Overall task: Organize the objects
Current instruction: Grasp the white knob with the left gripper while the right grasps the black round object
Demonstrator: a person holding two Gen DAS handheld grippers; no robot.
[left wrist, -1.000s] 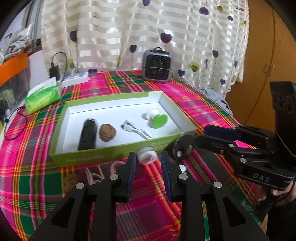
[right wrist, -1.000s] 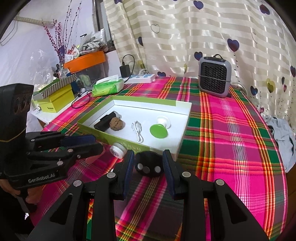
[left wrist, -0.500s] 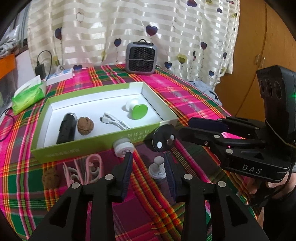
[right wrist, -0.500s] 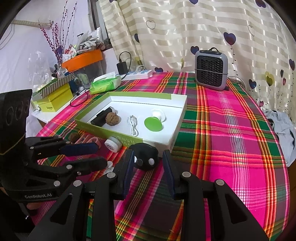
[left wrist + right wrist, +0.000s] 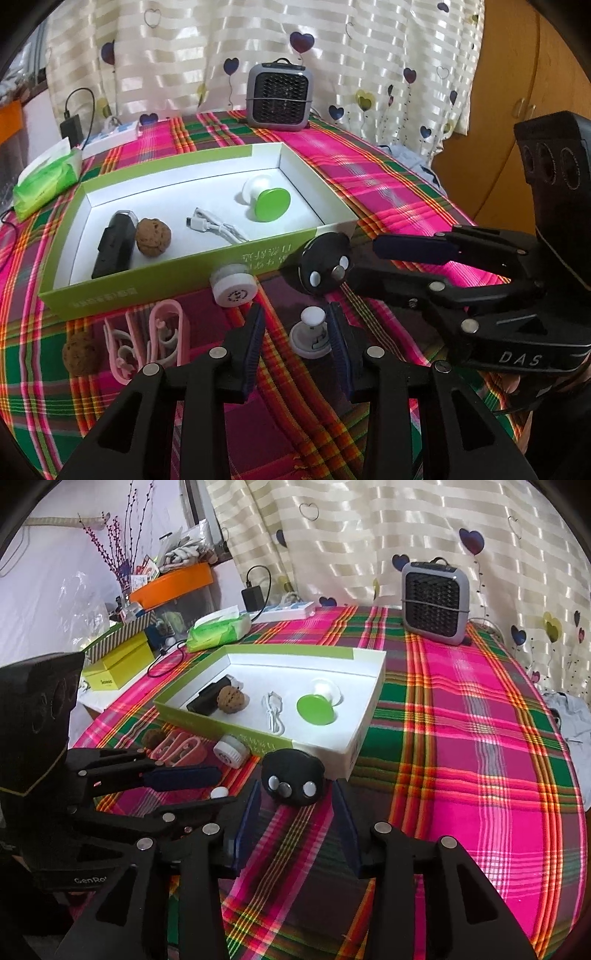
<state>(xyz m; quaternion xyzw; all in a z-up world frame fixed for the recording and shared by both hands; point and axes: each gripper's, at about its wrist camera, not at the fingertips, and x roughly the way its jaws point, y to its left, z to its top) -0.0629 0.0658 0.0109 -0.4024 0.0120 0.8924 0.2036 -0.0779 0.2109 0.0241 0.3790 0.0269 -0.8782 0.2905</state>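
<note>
The open left claw [image 5: 295, 332] is set astride the small white knobbed plastic piece [image 5: 311, 334] and the open right claw [image 5: 295, 805] before the round black three-button gadget [image 5: 291, 777], apparently so both can be gripped for the white-lined green cardboard tray [image 5: 177, 277].

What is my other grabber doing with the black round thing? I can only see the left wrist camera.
Observer: The right gripper is open. The black round gadget lies on the cloth with one finger on each side, not squeezed.
Operator: What's past the tissue pack, off the table?
Observer: A yellow box sits on a lower side surface there.
Operator: Anything pretty?
Observer: Purple twigs stand up behind that box.
</note>
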